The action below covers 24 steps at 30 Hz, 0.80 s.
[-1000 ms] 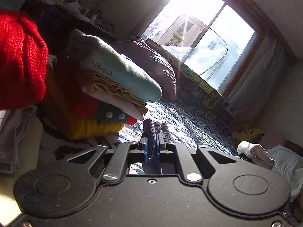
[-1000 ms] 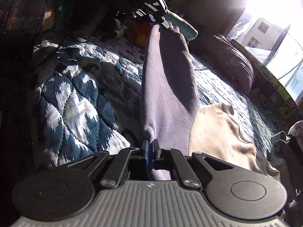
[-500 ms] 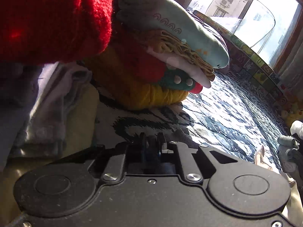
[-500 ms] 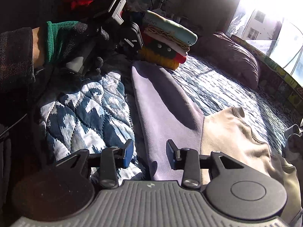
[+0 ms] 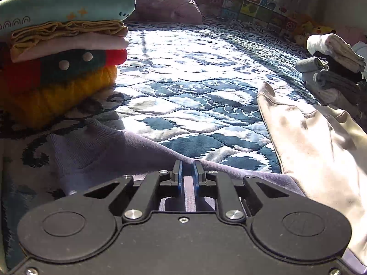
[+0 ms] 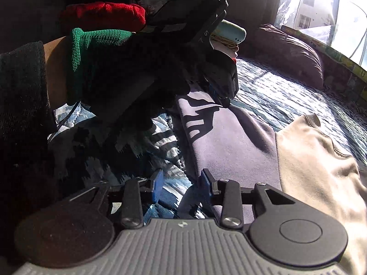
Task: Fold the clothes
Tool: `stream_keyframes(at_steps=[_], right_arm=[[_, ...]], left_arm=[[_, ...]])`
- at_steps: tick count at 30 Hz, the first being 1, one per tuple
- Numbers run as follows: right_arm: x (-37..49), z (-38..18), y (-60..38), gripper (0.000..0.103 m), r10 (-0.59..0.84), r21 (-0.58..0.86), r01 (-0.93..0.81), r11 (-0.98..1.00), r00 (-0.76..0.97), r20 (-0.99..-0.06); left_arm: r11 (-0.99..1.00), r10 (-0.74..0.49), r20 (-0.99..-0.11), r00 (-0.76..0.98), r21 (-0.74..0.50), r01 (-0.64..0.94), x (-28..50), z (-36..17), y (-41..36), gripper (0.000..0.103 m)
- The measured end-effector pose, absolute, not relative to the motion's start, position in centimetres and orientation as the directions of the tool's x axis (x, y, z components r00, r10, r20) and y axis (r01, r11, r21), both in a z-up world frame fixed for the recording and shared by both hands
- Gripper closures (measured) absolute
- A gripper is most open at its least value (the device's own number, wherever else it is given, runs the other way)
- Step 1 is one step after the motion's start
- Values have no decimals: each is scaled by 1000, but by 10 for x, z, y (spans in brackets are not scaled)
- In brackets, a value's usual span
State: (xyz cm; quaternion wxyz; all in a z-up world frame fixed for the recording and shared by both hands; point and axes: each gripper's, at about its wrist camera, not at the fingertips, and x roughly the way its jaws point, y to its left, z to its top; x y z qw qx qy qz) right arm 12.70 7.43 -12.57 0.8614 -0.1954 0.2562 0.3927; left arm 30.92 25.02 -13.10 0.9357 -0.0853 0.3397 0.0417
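Lavender-grey sweatshirt sleeve point(image 5: 119, 146) lies flat on the blue-and-white quilted bed cover point(image 5: 195, 87), running from the near edge of the bed toward the far left; its ribbed cuff ends just short of the stack of folded clothes point(image 5: 62, 45). Cream-beige body of the same garment point(image 5: 316, 142) joins the sleeve on the right, collar edge raised slightly, sunlit. Left tool point(image 5: 186, 176): blue-padded fingers narrowed to a small gap over the sleeve, a strip of lavender fabric visible between them; whether the pads actually pinch the cloth cannot be told. In the right wrist view this left tool point(image 6: 220, 91) sits low over the sleeve's point(image 6: 229, 137) far end, held by a hand in a dark glove with a green knit cuff point(image 6: 96, 43), casting a hard shadow on the fabric. Right tool point(image 6: 181, 185): fingers spread wide, empty, at the near left edge of the sleeve, the left pad over the quilt. Stack at far left: teal top layer, mustard, pale pink, red-and-green knit with buttons, orange knit at bottom. Second pile of grey, white and black folded items point(image 5: 332, 68) at far right. Brown pillow point(image 5: 165, 2) at the far end of the bed.
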Motion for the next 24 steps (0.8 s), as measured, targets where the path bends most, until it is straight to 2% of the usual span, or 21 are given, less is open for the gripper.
stream_keyframes(at_steps=[1,3,7,9,10,11,12,13,14,17,18,21,24], right_arm=[[126,-126,74,65,577,-134,-774,619,564,-591],[125,-128,74,65,578,-133,-768,626,572,-582],[121,-130,73,65,580,-132,-757,640,589,-562],[119,-132,72,65,581,-131,-751,647,597,-553],[118,-132,72,65,582,-130,-748,651,601,-548],[118,-133,71,65,581,-131,-746,653,605,-544],[117,-133,71,65,580,-132,-743,656,608,-542],[116,-133,71,65,580,-133,-741,658,611,-539],[115,-134,70,65,580,-132,-739,660,613,-537],[114,-134,69,65,579,-127,-734,667,618,-532],[113,-135,68,65,577,-130,-732,669,622,-529],[111,-135,68,65,574,-135,-728,673,628,-526],[111,-135,66,64,581,-125,-731,671,623,-524]], left_arm=[[973,67,-633,771,-130,-191,307,-127,259,93],[966,22,-614,789,-189,-174,301,-119,271,93],[937,-307,-553,774,-316,146,286,-106,257,91],[894,-444,-549,708,-321,311,284,-108,232,88],[884,-468,-563,682,-311,349,286,-112,222,88],[894,-447,-599,664,-281,348,291,-120,214,87],[928,-370,-645,669,-216,305,297,-129,208,86],[948,-317,-649,691,-188,259,300,-132,210,95],[960,-279,-640,716,-178,214,303,-133,215,95],[996,-55,-580,813,-91,2,300,-125,245,95],[990,-47,-568,822,-135,-36,297,-122,261,94],[964,-145,-532,834,-266,-2,282,-108,294,94],[936,-313,-519,795,-313,163,272,-104,292,94]])
